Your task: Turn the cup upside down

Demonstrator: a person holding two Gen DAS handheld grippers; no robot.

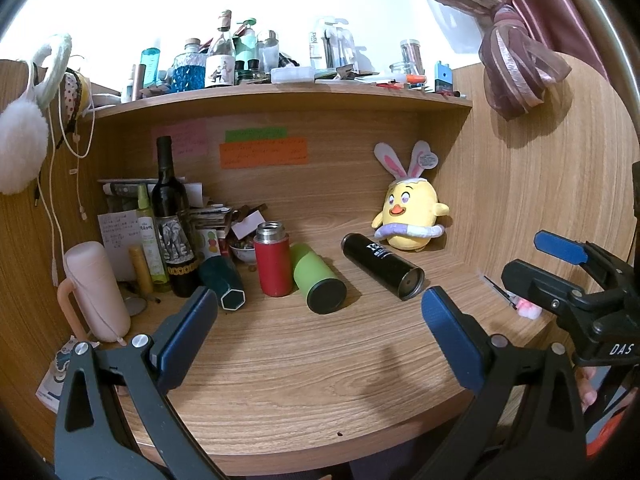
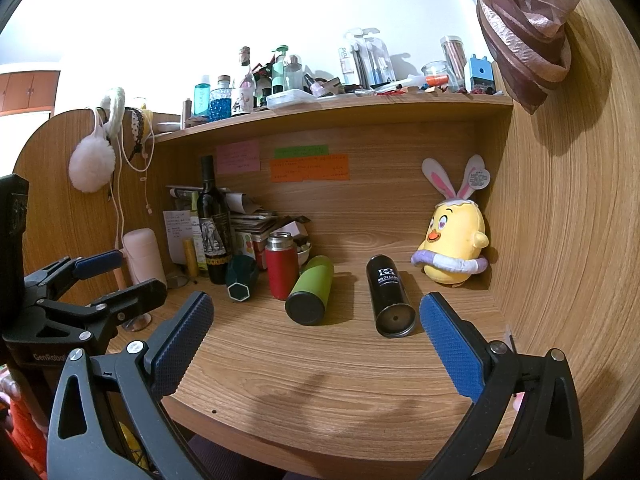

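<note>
On the wooden desk, a red flask (image 1: 273, 264) (image 2: 281, 265) stands upright with its steel mouth open. A green cup (image 1: 316, 277) (image 2: 310, 289) lies on its side beside it, base toward me. A black cup (image 1: 382, 265) (image 2: 389, 295) lies on its side to the right. A dark teal hexagonal cup (image 1: 222, 282) (image 2: 241, 277) lies on its side to the left. My left gripper (image 1: 320, 312) is open and empty, short of the cups. My right gripper (image 2: 316, 316) is open and empty, also short of them; it shows at the right in the left wrist view (image 1: 532, 268).
A wine bottle (image 1: 172, 220), a pink bottle (image 1: 98, 290), papers and small bottles crowd the desk's back left. A yellow plush chick (image 1: 408, 216) sits at the back right. A shelf (image 1: 280, 96) full of bottles hangs above. Wooden side walls close in both sides.
</note>
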